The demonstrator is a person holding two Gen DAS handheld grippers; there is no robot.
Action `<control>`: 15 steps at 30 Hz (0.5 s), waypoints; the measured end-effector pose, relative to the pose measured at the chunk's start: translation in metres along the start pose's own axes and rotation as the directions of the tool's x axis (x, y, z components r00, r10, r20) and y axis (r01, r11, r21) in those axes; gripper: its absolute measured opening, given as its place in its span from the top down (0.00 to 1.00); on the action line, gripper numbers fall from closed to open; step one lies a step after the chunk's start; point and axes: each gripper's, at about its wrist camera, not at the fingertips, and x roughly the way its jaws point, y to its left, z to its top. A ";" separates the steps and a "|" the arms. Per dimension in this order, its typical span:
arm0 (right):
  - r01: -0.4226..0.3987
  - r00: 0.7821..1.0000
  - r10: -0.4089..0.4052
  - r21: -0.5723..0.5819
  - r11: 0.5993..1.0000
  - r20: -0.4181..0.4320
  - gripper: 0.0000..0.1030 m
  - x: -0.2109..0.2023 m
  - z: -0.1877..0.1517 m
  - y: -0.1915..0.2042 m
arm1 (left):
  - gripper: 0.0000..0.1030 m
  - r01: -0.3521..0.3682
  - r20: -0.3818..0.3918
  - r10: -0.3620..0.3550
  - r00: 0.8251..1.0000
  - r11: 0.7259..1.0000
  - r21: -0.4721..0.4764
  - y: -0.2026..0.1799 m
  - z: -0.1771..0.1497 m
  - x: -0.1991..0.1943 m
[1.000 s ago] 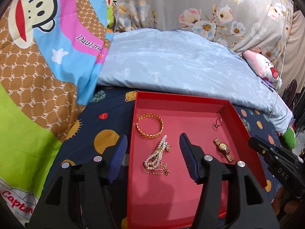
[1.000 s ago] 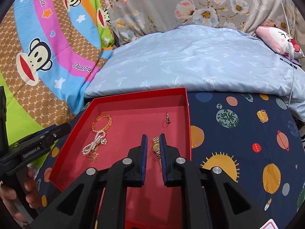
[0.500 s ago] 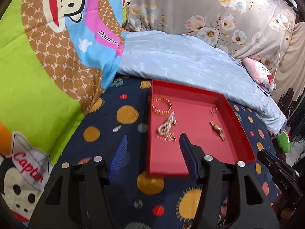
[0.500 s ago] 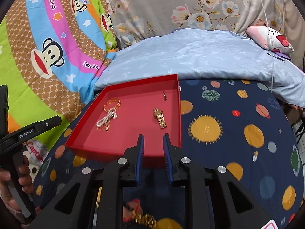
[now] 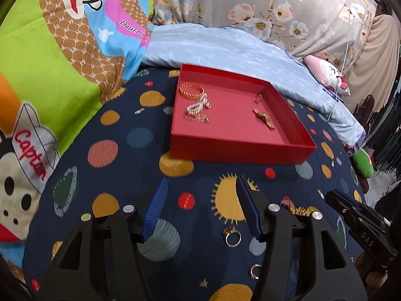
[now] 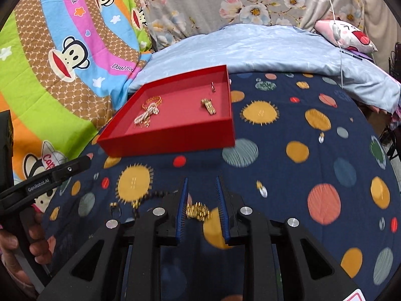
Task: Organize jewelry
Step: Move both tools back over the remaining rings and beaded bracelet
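Observation:
A red tray [image 5: 240,150] [image 6: 165,138] lies on the planet-print bedspread. It holds a gold bangle [image 5: 191,91], a pearl bracelet [image 5: 198,106], a gold watch [image 5: 263,119] and a small ring [image 5: 258,97]. My left gripper [image 5: 201,183] hangs open over the bedspread in front of the tray, nothing between its fingers. A gold ring [image 5: 231,237] and a small hoop [image 5: 255,271] lie near its right finger. My right gripper [image 6: 202,179] is open; a bunched gold chain piece [image 6: 198,210] lies between its pads, which do not press on it.
A black bead string [image 6: 155,194] and small gold bits [image 6: 114,205] lie left of the right gripper. A hand [image 6: 15,240] holds the left gripper's handle. A light blue quilt [image 5: 225,52], a cartoon blanket [image 5: 50,75] and floral pillows [image 6: 225,5] lie behind and to the left.
Both grippers drew back from above the tray to the bedspread in front of it. The right jaws widened. Loose jewelry on the bedspread came into view.

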 end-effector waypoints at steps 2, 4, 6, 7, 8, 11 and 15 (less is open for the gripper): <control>0.000 1.000 0.000 0.002 1.000 -0.008 0.78 -0.001 -0.005 -0.001 | 0.47 -0.003 -0.009 0.003 1.000 1.000 0.004 -0.002 -0.007 0.001; 0.008 1.000 -0.008 0.001 1.000 -0.014 0.78 -0.001 -0.012 0.000 | 0.47 -0.002 -0.019 0.002 1.000 1.000 -0.001 -0.002 -0.012 0.001; 0.012 1.000 -0.012 -0.001 1.000 -0.020 0.78 -0.001 -0.018 0.000 | 0.47 -0.001 -0.027 0.001 1.000 1.000 -0.008 -0.001 -0.018 0.002; 0.012 1.000 -0.012 0.000 1.000 -0.025 0.78 -0.001 -0.020 0.000 | 0.47 -0.003 -0.029 0.003 1.000 1.000 -0.010 -0.001 -0.020 0.003; 0.012 1.000 -0.012 0.001 1.000 -0.029 0.78 0.000 -0.022 0.001 | 0.47 -0.008 -0.032 0.008 0.999 1.000 -0.011 0.000 -0.022 0.003; 0.011 0.999 -0.010 0.003 1.000 -0.041 0.78 0.001 -0.028 0.001 | 0.47 -0.011 -0.041 0.011 0.999 1.000 -0.012 0.001 -0.027 0.005; 0.005 0.998 -0.004 0.013 1.000 -0.055 0.78 0.003 -0.033 0.002 | 0.47 -0.010 -0.044 0.009 0.999 1.000 -0.017 0.002 -0.031 0.005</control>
